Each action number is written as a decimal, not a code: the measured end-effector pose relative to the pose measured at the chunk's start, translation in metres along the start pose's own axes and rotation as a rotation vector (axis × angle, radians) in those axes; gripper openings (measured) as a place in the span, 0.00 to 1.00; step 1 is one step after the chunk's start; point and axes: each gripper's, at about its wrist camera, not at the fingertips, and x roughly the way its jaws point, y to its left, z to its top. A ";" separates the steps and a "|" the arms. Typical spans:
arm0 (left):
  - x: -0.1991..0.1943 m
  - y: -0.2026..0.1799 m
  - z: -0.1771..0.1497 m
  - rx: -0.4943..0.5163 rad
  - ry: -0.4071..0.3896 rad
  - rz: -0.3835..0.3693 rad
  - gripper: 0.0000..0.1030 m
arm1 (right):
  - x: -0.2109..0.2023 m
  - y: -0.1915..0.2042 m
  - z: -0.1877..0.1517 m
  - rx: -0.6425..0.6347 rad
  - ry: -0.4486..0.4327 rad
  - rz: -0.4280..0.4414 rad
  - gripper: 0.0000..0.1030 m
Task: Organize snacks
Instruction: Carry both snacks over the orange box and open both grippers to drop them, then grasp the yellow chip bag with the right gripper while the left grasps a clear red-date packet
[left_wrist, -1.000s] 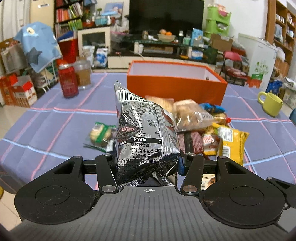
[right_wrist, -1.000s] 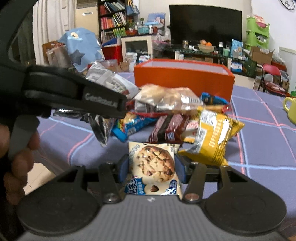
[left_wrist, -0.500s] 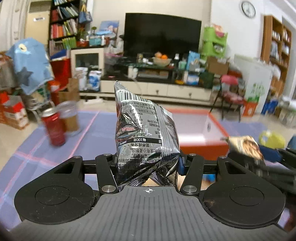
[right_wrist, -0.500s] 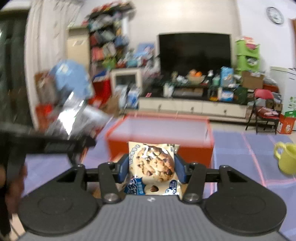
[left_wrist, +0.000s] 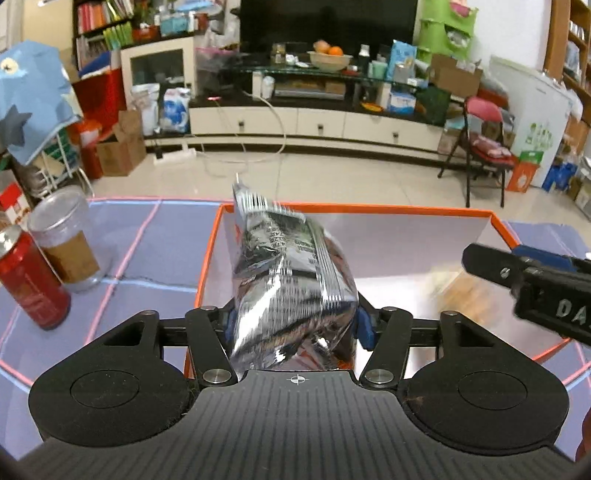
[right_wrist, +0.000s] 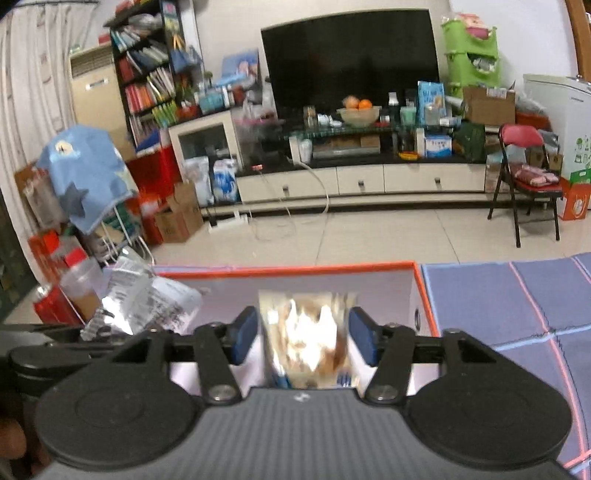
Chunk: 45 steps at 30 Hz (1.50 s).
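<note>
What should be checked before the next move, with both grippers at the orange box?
1. Left gripper over the orange box: ok.
2. Left grip on the silver snack bag: cannot tell; the bag fills the gap between the pads and is blurred.
3. Right gripper over the box: ok.
4. Cookie packet let go: ok; the jaws stand slightly wider than the blurred packet.
5. Room in the box: ok; its pale floor shows bare below both packs.
6. Grippers apart from each other: ok.
</note>
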 end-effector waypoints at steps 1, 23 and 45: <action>-0.005 0.003 -0.001 -0.009 -0.008 -0.002 0.36 | -0.004 0.000 0.000 0.003 -0.011 0.003 0.62; -0.134 0.017 -0.113 -0.048 -0.070 0.016 0.60 | -0.189 0.016 -0.167 0.039 -0.004 -0.071 0.77; -0.097 -0.013 -0.125 0.046 0.039 0.036 0.60 | -0.141 0.013 -0.195 0.157 0.222 -0.101 0.69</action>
